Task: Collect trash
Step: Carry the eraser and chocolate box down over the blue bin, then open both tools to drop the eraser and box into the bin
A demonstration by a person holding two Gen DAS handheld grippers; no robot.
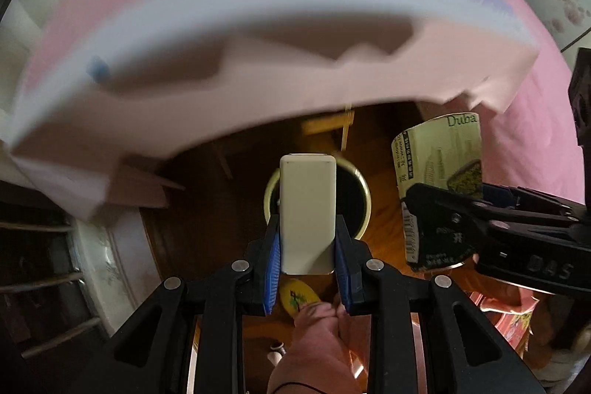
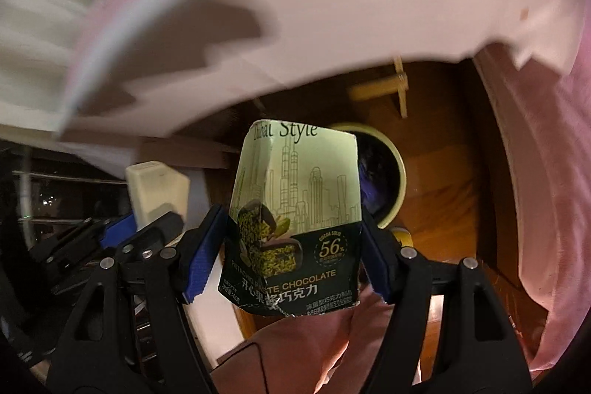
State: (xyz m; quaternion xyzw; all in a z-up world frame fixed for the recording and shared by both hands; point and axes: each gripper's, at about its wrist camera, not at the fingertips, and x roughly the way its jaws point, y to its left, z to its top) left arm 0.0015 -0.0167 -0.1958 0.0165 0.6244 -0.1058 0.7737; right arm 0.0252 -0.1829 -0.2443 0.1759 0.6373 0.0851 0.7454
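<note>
My left gripper (image 1: 307,248) is shut on a small cream-white box (image 1: 307,209), held upright over a round bin (image 1: 364,205) with a cream rim and dark inside that stands on the wooden floor below. My right gripper (image 2: 293,257) is shut on a green and black chocolate box (image 2: 295,209) printed "Dubai Style". That chocolate box (image 1: 439,172) also shows at the right of the left wrist view, gripped by the right gripper (image 1: 443,205). In the right wrist view the bin (image 2: 393,168) lies just behind the chocolate box, and the cream box (image 2: 155,189) sits at the left.
A pale pink and white foam-like slab (image 1: 229,61) with a jagged edge hangs blurred across the upper half of both views. A pink bedsheet (image 1: 535,135) drapes down on the right. A person's pink-clad legs (image 1: 314,338) and a yellow slipper (image 1: 299,296) are below. A wooden stool (image 1: 332,124) stands beyond the bin.
</note>
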